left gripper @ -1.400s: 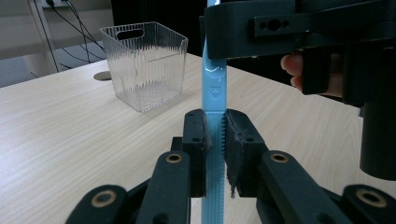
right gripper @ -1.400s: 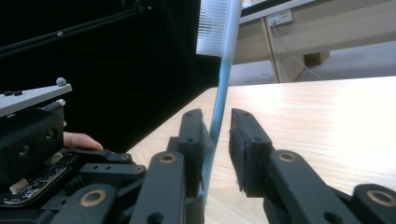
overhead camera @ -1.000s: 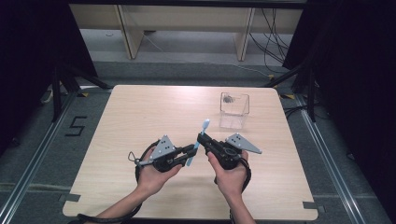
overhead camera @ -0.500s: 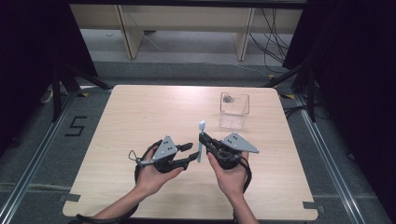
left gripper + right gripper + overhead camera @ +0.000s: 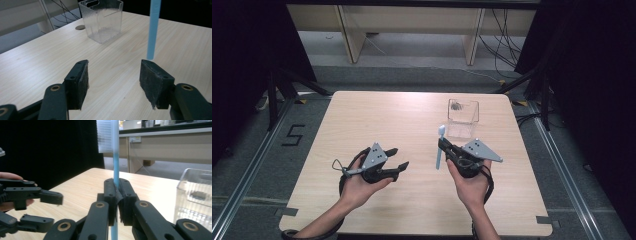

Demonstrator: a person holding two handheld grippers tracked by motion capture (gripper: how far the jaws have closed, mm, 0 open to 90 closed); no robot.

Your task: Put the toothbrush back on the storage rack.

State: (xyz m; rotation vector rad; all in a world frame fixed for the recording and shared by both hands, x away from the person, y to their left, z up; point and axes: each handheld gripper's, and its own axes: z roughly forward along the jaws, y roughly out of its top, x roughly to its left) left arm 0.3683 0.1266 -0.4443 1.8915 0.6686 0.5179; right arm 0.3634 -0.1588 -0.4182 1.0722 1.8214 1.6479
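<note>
A light blue toothbrush (image 5: pixel 439 150) with white bristles (image 5: pixel 105 136) stands nearly upright, and my right gripper (image 5: pixel 443 145) is shut on the middle of its handle (image 5: pixel 115 167). My left gripper (image 5: pixel 399 157) hovers to the left of it, apart from the brush. Its jaws have just been opening and nothing is between them. In the left gripper view the pads (image 5: pixel 81 81) stand wide apart over bare wood, with the lower end of the toothbrush handle (image 5: pixel 153 30) hanging ahead on the right. The right gripper view has the left gripper (image 5: pixel 50 207) at its left edge.
A clear plastic box (image 5: pixel 462 119) stands on the wooden table (image 5: pixel 362 115) at the back right, just beyond the right gripper, also seen as the box (image 5: pixel 102 20) and box (image 5: pixel 195 195). A small round dark spot (image 5: pixel 80 27) lies on the tabletop beside it.
The left gripper was against the lower end of the toothbrush; it has opened and drawn away to the left. The right gripper keeps the brush, now more upright.
</note>
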